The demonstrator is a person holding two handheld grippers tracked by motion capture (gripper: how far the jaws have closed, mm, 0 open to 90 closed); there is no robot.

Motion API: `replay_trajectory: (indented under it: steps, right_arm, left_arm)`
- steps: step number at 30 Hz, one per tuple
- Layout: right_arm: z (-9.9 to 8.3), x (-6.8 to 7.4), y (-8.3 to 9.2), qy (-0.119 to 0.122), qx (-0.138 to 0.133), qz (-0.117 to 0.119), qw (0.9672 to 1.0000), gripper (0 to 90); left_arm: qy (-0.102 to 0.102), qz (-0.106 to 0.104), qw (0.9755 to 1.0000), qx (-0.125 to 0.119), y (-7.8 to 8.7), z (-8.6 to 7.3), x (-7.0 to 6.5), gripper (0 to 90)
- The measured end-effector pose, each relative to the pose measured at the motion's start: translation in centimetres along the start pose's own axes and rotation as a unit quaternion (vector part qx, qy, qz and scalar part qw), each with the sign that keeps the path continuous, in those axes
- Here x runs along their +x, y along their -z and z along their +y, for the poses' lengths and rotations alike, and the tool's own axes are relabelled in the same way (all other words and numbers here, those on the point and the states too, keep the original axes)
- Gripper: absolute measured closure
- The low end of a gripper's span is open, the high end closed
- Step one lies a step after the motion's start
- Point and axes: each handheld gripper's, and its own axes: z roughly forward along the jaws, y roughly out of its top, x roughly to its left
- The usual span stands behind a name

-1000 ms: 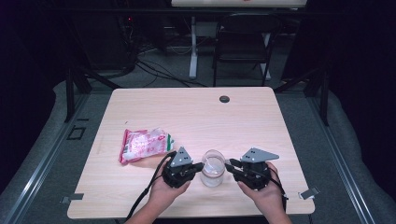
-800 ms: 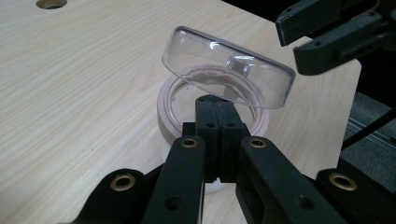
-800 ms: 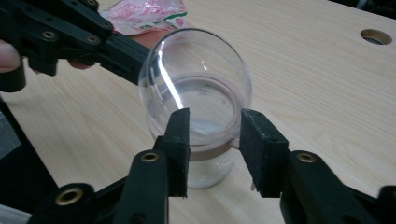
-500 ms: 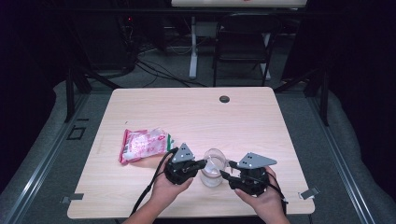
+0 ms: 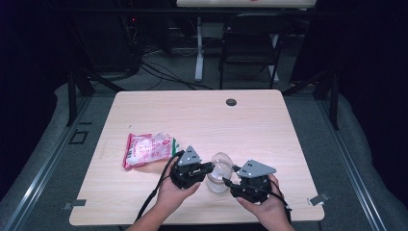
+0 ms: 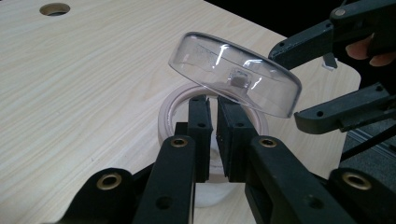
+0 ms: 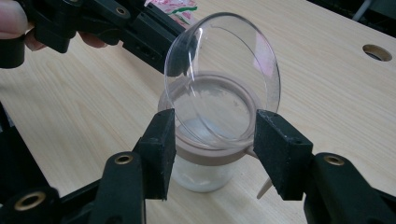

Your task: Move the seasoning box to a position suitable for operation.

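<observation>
The jar (image 5: 219, 179) stands low in the middle of the high view, between both tools. The left gripper (image 6: 214, 135) pinches the edge of the clear lid (image 6: 235, 79), its jaws almost together and just easing apart, so the lid hangs tilted over the jar's mouth. The right gripper (image 7: 212, 140) has just spread wide and straddles the jar's collar with no pad pressing on it. The risk, as I judge it: that thin pinch (already loosening) could let the lid slide and drop onto the table (image 5: 269, 125), or knock the unheld jar over.
</observation>
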Motion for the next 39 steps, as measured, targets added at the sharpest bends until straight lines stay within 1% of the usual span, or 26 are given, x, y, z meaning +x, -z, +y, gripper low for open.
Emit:
replay_trajectory:
  steps: [2, 5, 7, 8, 11, 17, 20, 27, 28, 29, 30, 33, 35, 39]
  right_arm:
    - [0.0, 0.1, -0.2, 0.000, -0.003, -0.001, 1.0000, 47.8]
    - [0.0, 0.2, -0.2, 0.008, -0.002, -0.009, 0.9999, 48.1]
    - [0.0, 0.2, -0.2, 0.009, -0.004, -0.012, 0.9999, 48.2]
    - [0.0, 0.2, -0.2, 0.010, -0.004, -0.013, 0.9999, 48.2]
    - [0.0, 0.1, -0.3, 0.009, -0.005, -0.012, 0.9999, 48.2]
    - [0.1, 0.1, -0.2, 0.011, -0.005, -0.013, 0.9998, 48.6]
    - [0.1, 0.1, -0.2, 0.009, -0.005, -0.010, 0.9999, 48.8]
    - [0.1, -0.1, 0.0, 0.005, -0.008, -0.007, 0.9999, 49.7]
    - [0.1, -0.1, 0.0, 0.004, -0.008, -0.007, 0.9999, 49.8]
    - [0.1, -0.1, 0.0, 0.003, -0.008, -0.006, 0.9999, 49.8]
    - [0.1, -0.1, 0.0, 0.002, -0.010, -0.005, 0.9999, 49.9]
    - [0.1, -0.1, 0.0, 0.001, -0.011, -0.005, 0.9999, 50.6]
    - [0.1, -0.2, 0.1, 0.002, -0.011, -0.004, 0.9999, 51.0]
    - [0.1, -0.2, 0.2, 0.001, -0.011, -0.004, 0.9999, 51.4]
  left_arm:
    - [0.000, 0.001, 1.0000, 0.000, 0.0, 0.0, 0.0, 81.9]
    - [0.001, 0.002, 1.0000, -0.004, 0.1, 0.1, -0.1, 78.9]
    - [-0.003, 0.004, 1.0000, -0.002, 0.2, 0.2, -0.1, 77.4]
    - [-0.004, 0.006, 1.0000, -0.006, 0.2, 0.2, -0.2, 76.7]
    - [-0.008, 0.010, 0.9999, -0.004, 0.2, 0.1, -0.2, 74.9]
    - [-0.009, 0.015, 0.9998, -0.002, -0.1, 0.0, -0.3, 70.4]
    - [-0.012, 0.022, 0.9997, -0.001, -0.2, -0.1, -0.3, 68.3]
    - [-0.003, 0.029, 0.9995, 0.006, -0.6, -0.5, 0.2, 66.0]
    - [-0.003, 0.029, 0.9995, 0.006, -0.6, -0.5, 0.2, 65.5]
    - [-0.005, 0.033, 0.9994, 0.012, -0.7, -0.7, 0.3, 65.3]
    - [-0.001, 0.033, 0.9994, 0.009, -0.9, -0.8, 0.3, 65.0]
    - [-0.003, 0.037, 0.9992, 0.013, -1.0, -0.9, 0.5, 64.0]
    - [0.004, 0.038, 0.9991, 0.015, -1.1, -1.0, 0.5, 63.0]
    - [0.003, 0.045, 0.9989, 0.015, -1.3, -1.2, 0.6, 61.7]
